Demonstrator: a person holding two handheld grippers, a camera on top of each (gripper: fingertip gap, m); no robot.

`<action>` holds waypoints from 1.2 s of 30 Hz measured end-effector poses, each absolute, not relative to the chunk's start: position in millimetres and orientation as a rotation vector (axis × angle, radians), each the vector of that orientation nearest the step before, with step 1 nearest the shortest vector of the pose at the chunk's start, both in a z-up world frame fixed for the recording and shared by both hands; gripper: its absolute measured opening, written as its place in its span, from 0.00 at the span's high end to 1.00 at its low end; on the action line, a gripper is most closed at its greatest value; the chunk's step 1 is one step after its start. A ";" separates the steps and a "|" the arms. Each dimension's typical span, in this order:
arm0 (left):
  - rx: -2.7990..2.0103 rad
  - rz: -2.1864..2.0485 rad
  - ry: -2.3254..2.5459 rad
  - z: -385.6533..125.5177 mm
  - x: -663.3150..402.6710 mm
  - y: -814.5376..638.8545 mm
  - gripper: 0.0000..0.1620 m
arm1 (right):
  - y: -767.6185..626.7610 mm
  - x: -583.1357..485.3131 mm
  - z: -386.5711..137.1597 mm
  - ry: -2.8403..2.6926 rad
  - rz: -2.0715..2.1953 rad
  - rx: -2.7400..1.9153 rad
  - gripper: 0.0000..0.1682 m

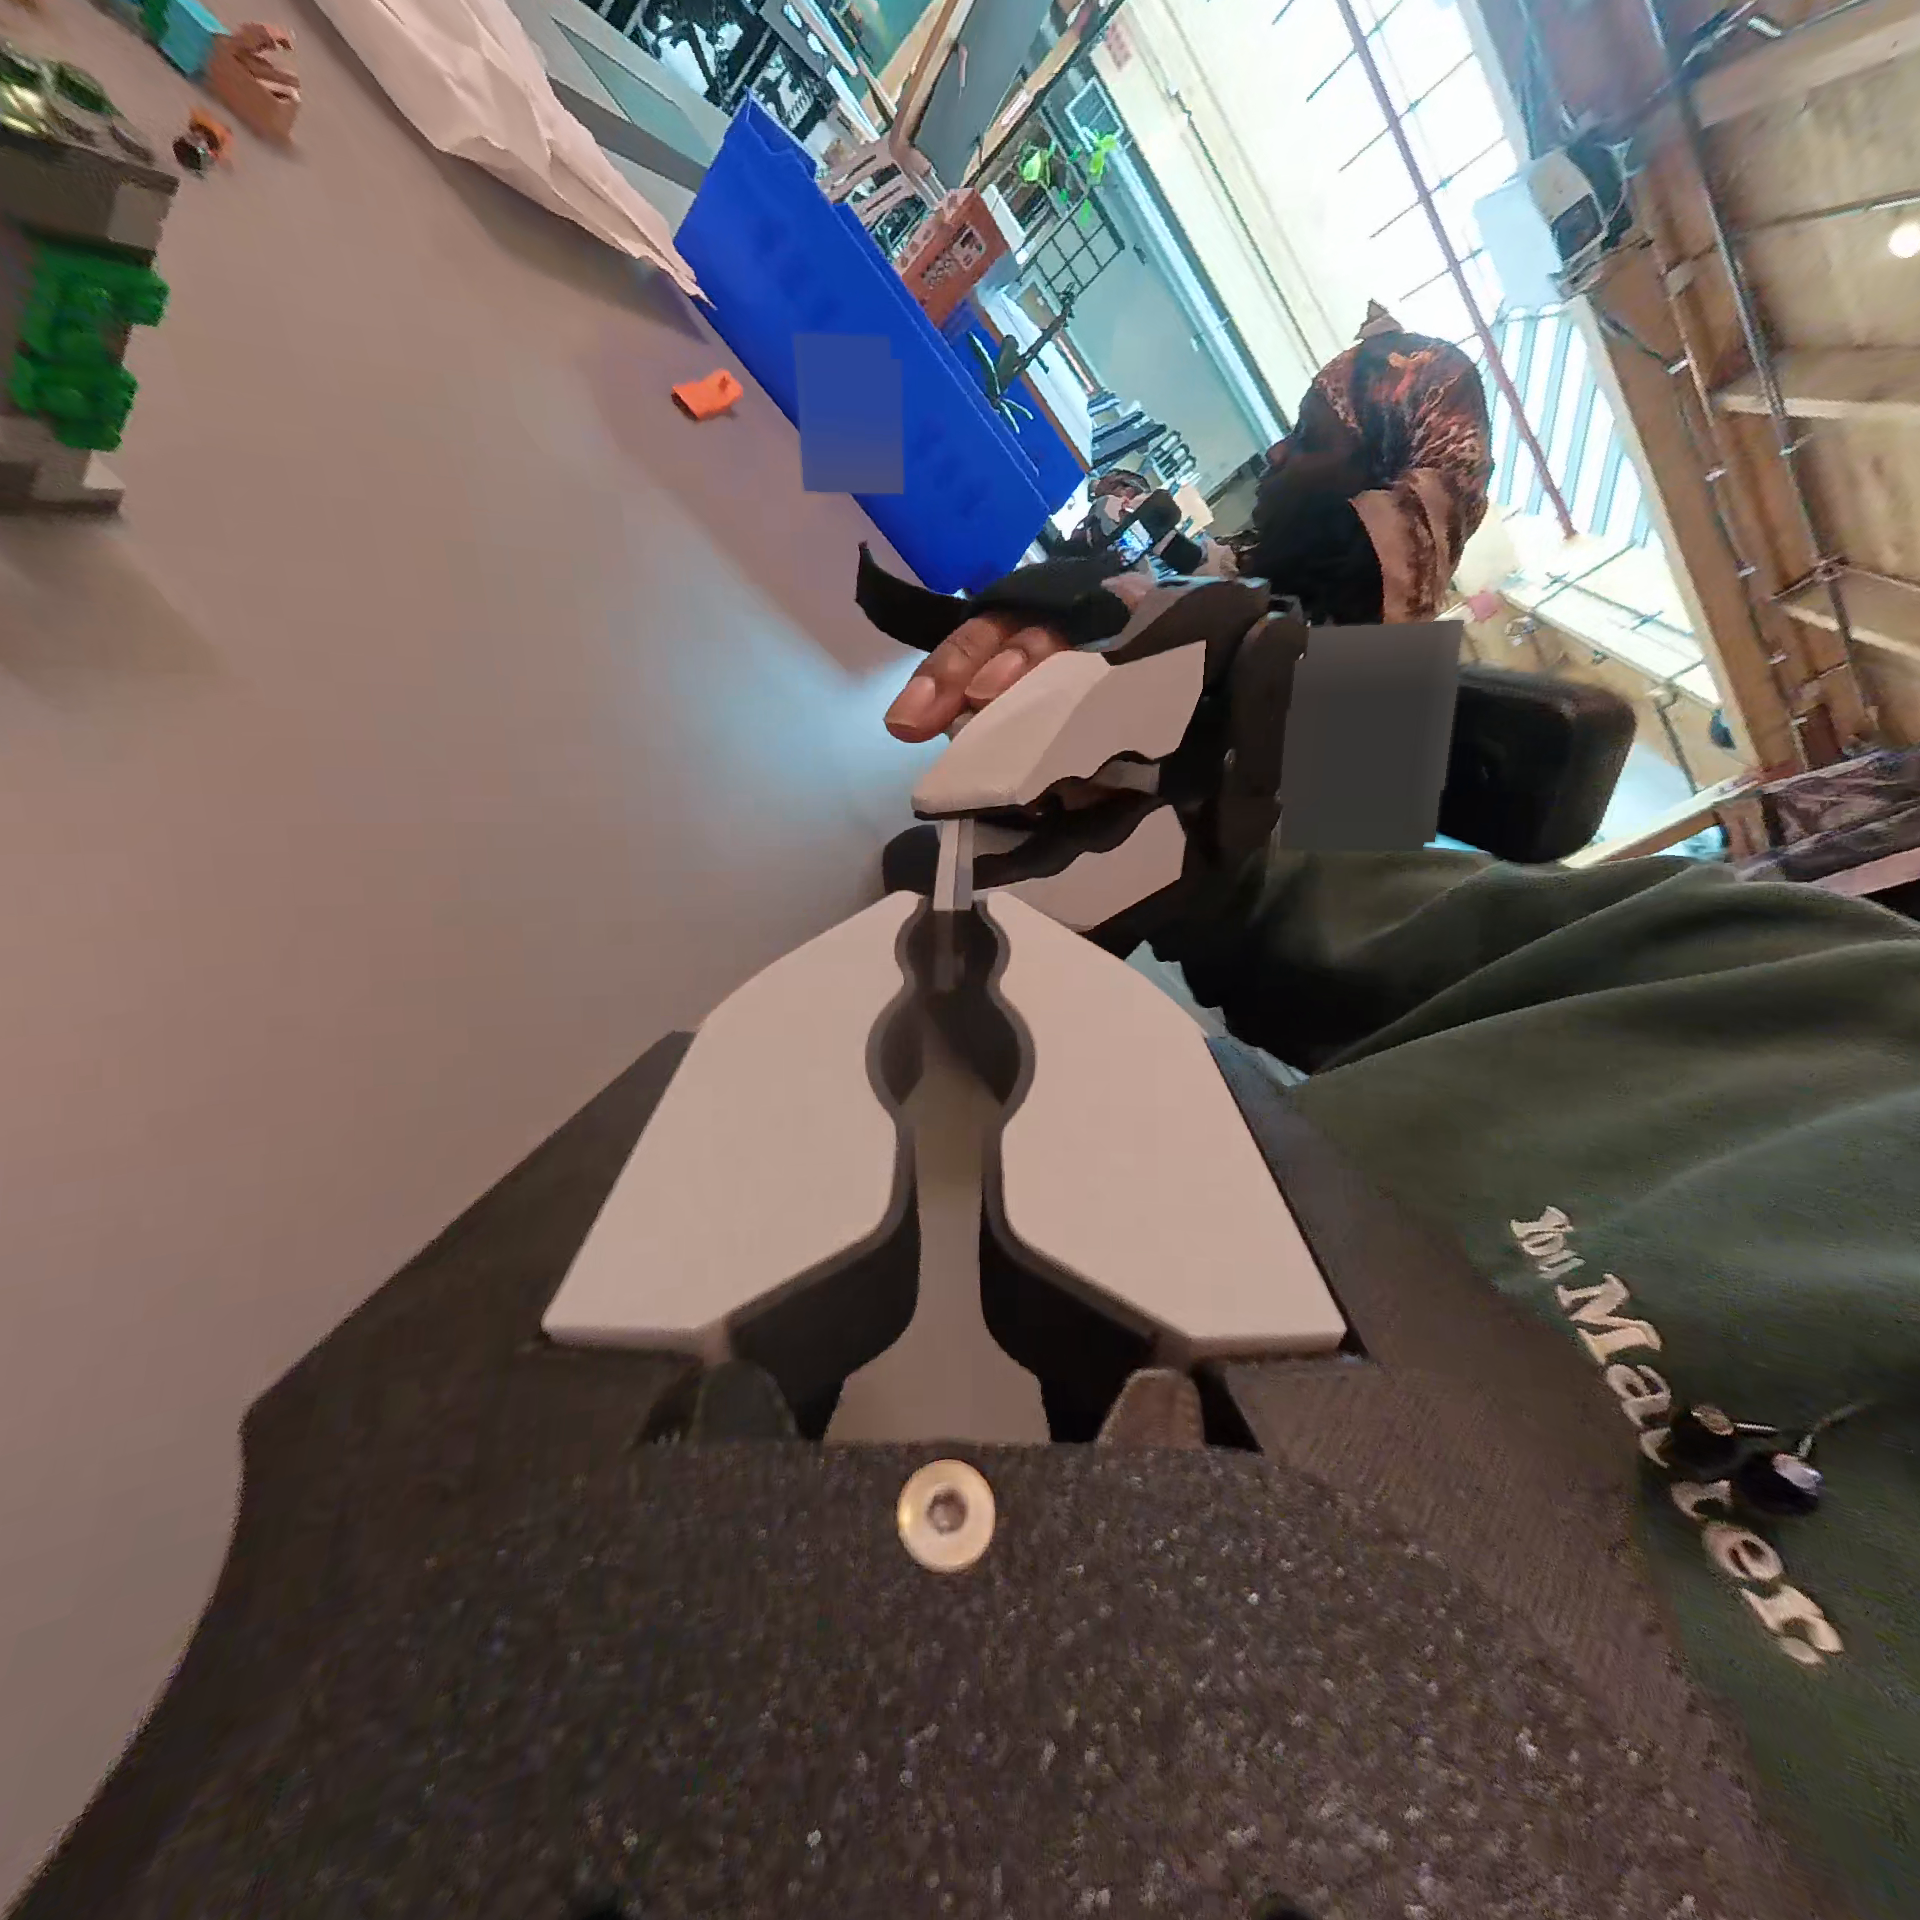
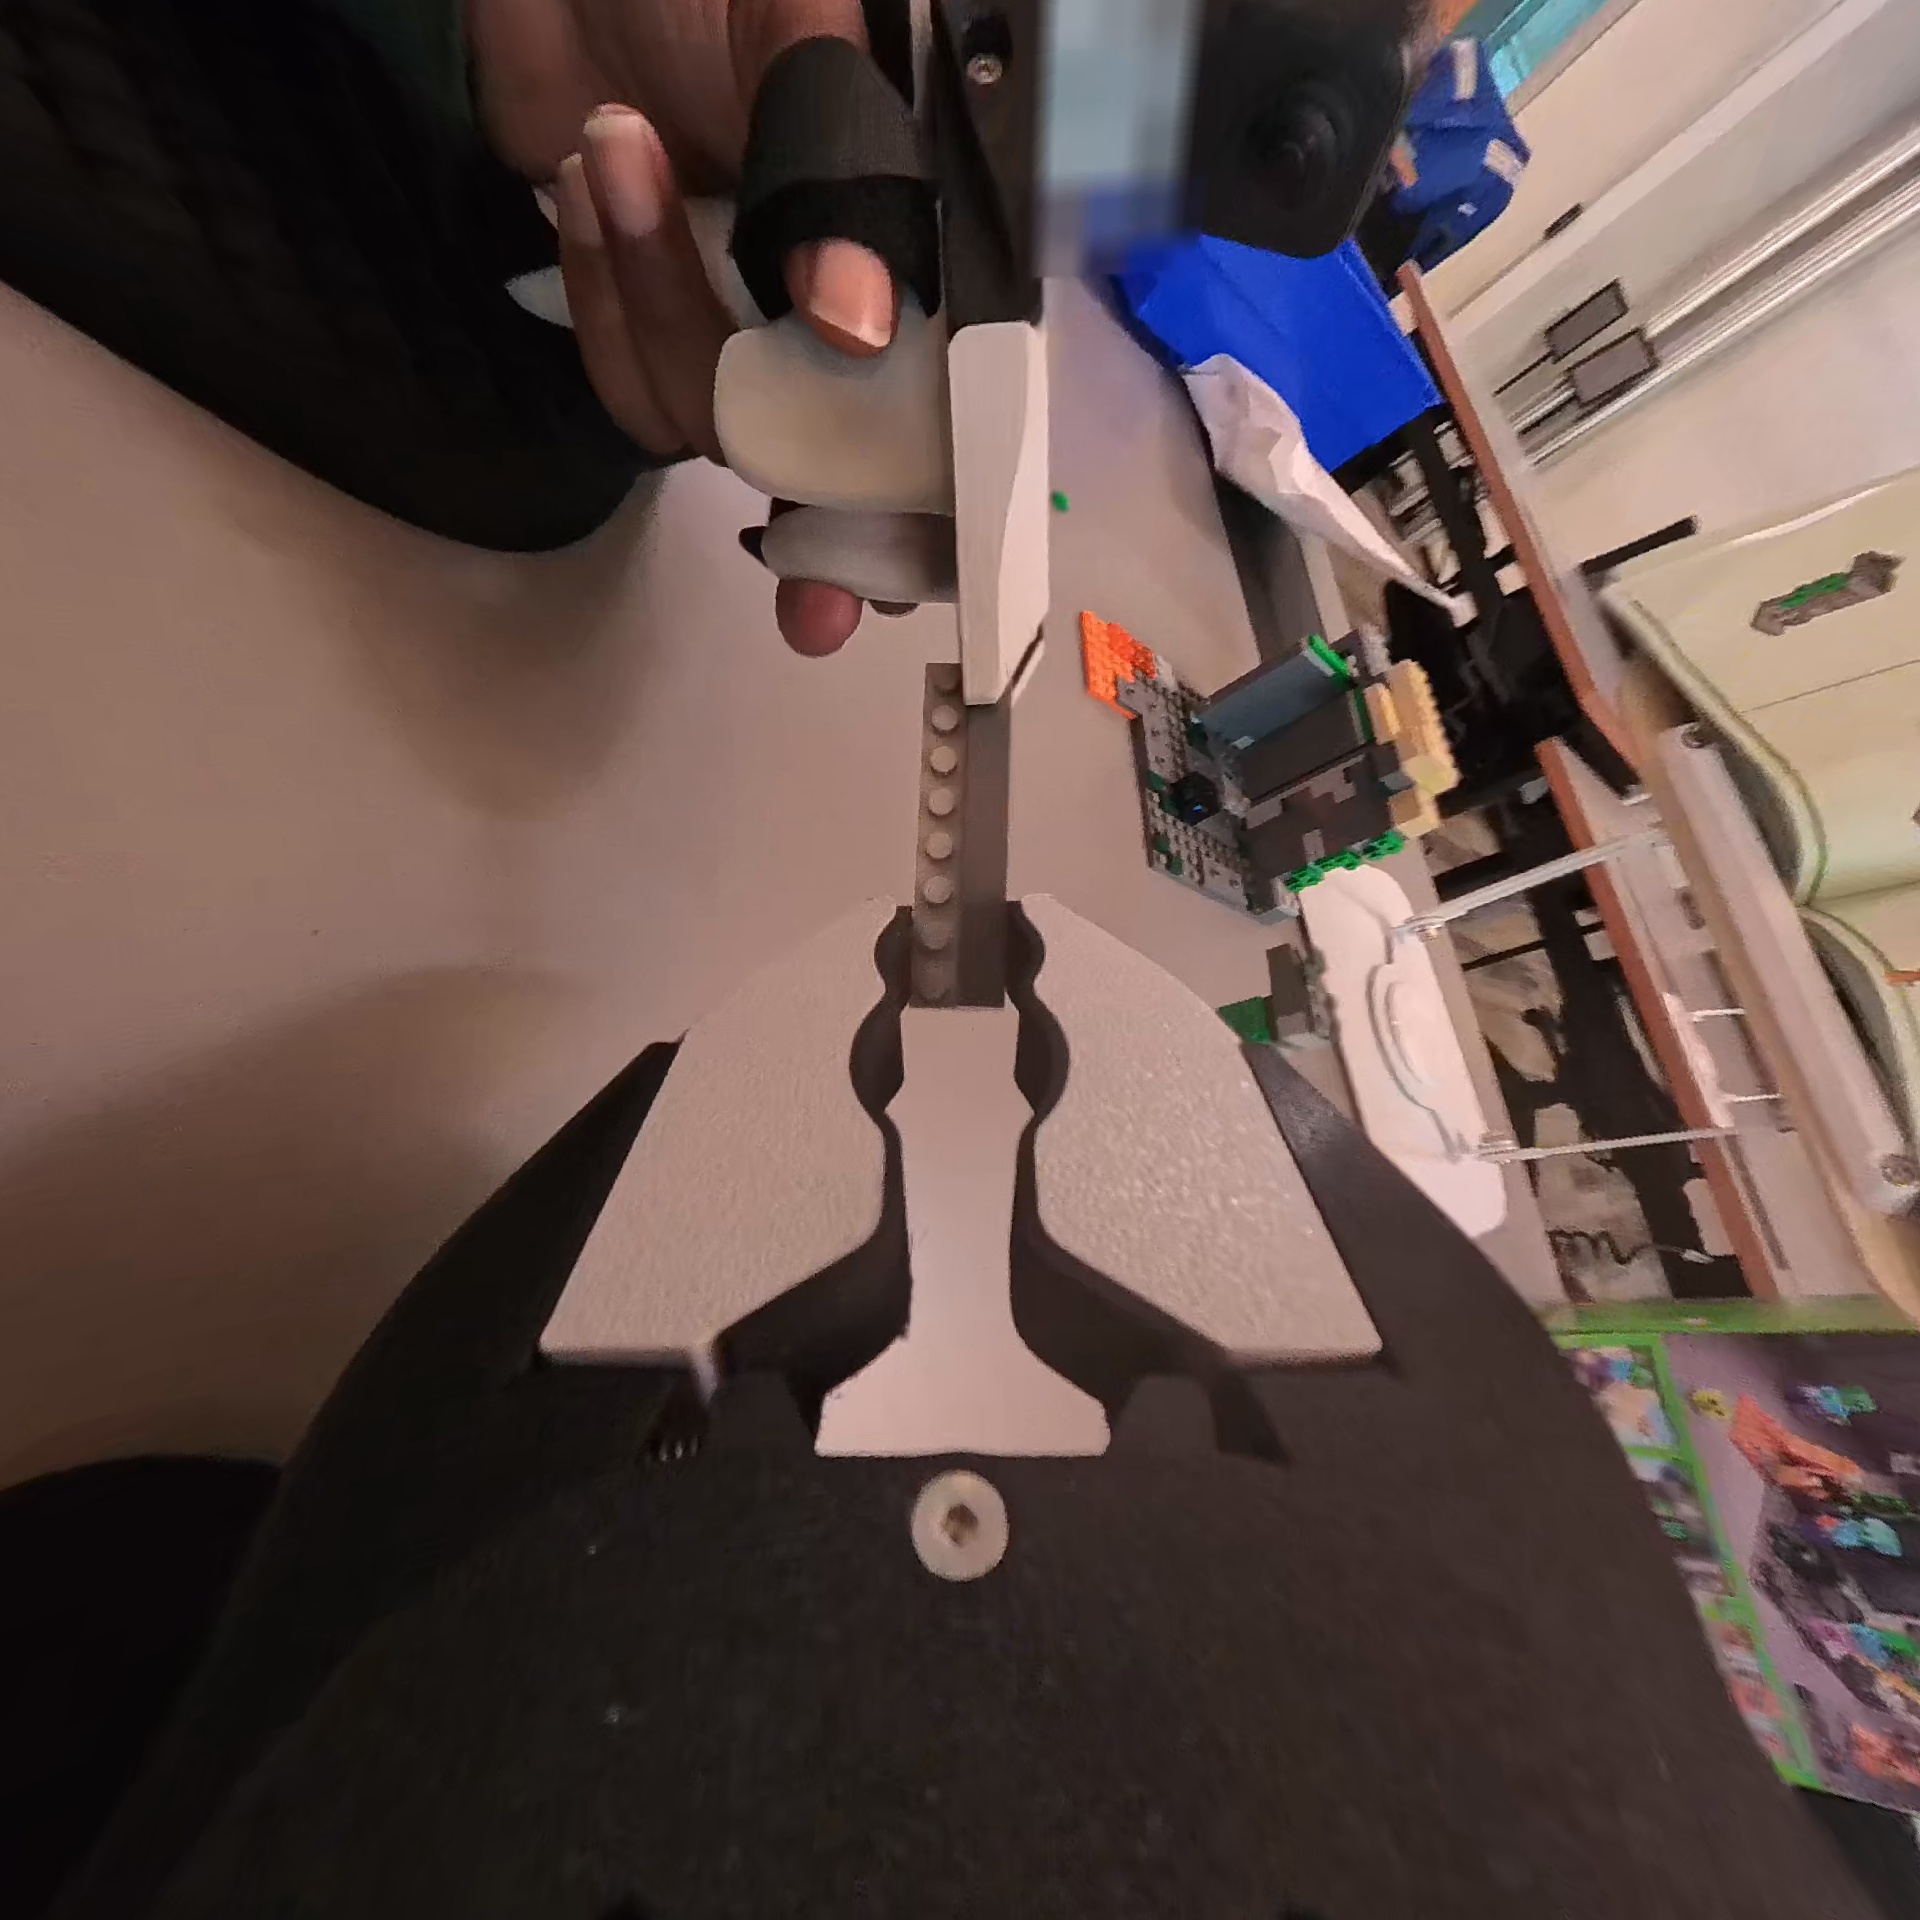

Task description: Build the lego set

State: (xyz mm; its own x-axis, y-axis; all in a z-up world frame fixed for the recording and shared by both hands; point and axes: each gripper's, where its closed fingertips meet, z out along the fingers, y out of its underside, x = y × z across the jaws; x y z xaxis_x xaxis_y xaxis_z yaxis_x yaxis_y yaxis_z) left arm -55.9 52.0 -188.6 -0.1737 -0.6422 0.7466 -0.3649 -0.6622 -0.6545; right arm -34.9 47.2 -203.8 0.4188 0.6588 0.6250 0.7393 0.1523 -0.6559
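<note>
Holding one grey brick (image 2: pixel 954 831) midair over the table (image 2: pixel 312 831) between both grippers: right gripper (image 2: pixel 958 935) clamps one end, left gripper (image 1: pixel 954 920) pinches the other. Risk: uneven pull twists it loose, dropping it well short of the build (image 2: pixel 1288 769).

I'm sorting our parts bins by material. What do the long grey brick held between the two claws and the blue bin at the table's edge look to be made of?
The long grey brick looks like hard moulded plastic with a matte finish: crisp edges and a neat row of round studs. The blue bin also looks like plastic, smooth with a slight sheen and thin, flat walls; corrugated sheet is possible.
</note>
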 end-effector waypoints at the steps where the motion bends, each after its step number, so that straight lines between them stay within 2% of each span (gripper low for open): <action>1: -1.850 -1.901 1.187 -189.0 -55.6 52.3 0.96 | 46.8 -34.7 -204.4 -1.279 -0.052 -1.572 0.90; 4: -1.734 -1.743 1.316 -189.0 -56.6 51.3 0.89 | 44.6 -34.8 -206.9 -1.252 0.148 -1.676 0.90; 9: -1.481 -1.245 1.599 -201.3 -59.1 54.5 0.80 | 41.6 -30.5 -210.9 -1.228 0.414 -1.802 0.90; 14: -1.327 -1.033 1.720 -208.8 -54.7 52.5 0.82 | 38.3 -35.1 -218.1 -1.267 0.523 -1.856 0.90; 19: -1.258 -0.964 1.801 -217.0 -53.3 49.4 0.89 | 39.2 -35.5 -222.6 -1.290 0.537 -1.878 0.90; 36: -1.308 -1.149 1.806 -227.1 -40.6 64.3 0.89 | 61.1 -25.5 -229.7 -1.296 0.363 -1.879 0.87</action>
State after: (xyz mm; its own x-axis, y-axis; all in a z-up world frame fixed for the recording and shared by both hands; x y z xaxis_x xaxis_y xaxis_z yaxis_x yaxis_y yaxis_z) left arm -40.6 64.3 -227.1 -0.3151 -0.9490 0.0049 -0.4069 0.1304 -0.9041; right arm -25.5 61.1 -229.7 0.4318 0.8795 0.2002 0.6476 -0.1478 -0.7475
